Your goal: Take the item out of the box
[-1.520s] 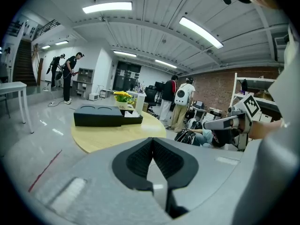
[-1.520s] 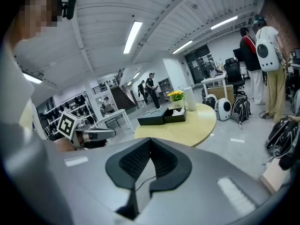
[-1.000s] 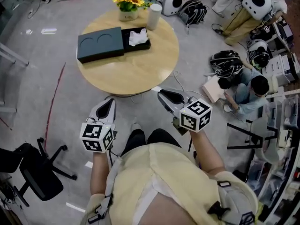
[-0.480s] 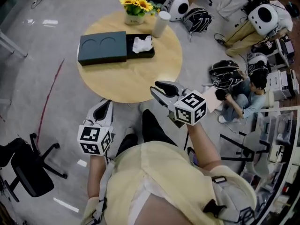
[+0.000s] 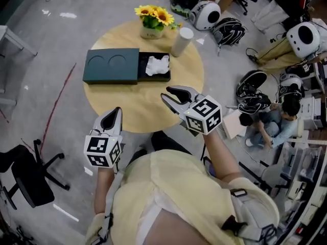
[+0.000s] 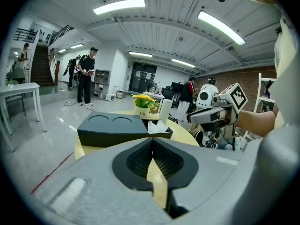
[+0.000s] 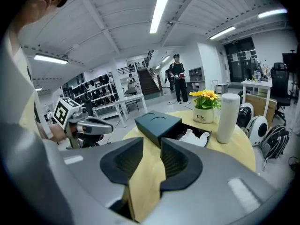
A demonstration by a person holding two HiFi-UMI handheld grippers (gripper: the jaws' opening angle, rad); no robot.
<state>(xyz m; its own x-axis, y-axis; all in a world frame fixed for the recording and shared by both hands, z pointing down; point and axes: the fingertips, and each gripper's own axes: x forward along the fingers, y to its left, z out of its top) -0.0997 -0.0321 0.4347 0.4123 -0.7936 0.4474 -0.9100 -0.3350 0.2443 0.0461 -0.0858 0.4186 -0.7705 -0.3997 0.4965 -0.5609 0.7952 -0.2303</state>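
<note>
A dark box (image 5: 110,65) lies on the round wooden table (image 5: 148,106), its lid slid left. A white crumpled item (image 5: 156,64) sits in the uncovered right end. My right gripper (image 5: 173,92) hovers over the table's near right part, short of the box; its jaws are opening with nothing between them. My left gripper (image 5: 116,111) is at the table's near left edge, shut and empty. The left gripper view shows the box (image 6: 112,128) and white item (image 6: 157,127) ahead of the left gripper (image 6: 152,142). In the right gripper view they lie beyond the right gripper (image 7: 151,144): box (image 7: 157,123), item (image 7: 193,137).
A pot of yellow flowers (image 5: 153,22) and a white cylinder (image 5: 181,41) stand behind the box. An office chair (image 5: 25,172) is at the lower left. Helmets and a person sitting on the floor (image 5: 271,126) are to the right of the table.
I have come closer to the table. The right gripper rose from below the table's edge to over its top and its jaws spread apart. The left gripper reached the table's near edge.
</note>
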